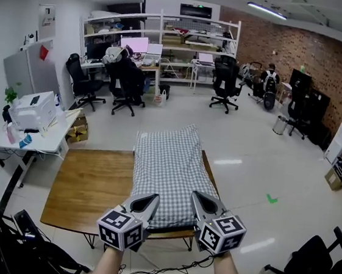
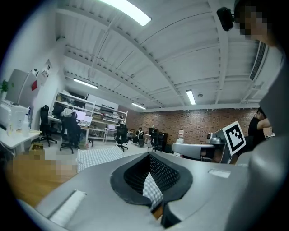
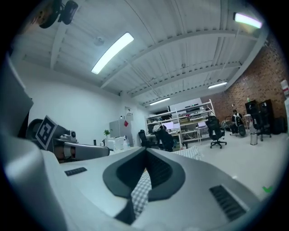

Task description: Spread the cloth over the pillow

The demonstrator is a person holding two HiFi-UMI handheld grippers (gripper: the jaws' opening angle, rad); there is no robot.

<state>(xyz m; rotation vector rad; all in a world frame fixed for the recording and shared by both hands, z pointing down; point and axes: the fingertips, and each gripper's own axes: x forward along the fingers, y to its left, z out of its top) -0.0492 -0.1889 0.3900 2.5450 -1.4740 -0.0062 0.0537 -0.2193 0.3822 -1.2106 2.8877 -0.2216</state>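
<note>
Left hand-held gripper pinching grey-checked cloth, lying seemingly flat

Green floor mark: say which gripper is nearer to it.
Right. The right gripper, shut on the checked cloth's near edge, lies left of the green floor mark; the left gripper holds that edge even farther left.

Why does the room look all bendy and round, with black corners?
Head view: the wide lens bows the room round the wooden table. Left gripper view: black ring at the edges, ceiling light glares white. Right gripper view: same dark ring, and the right claw looms huge.
</note>
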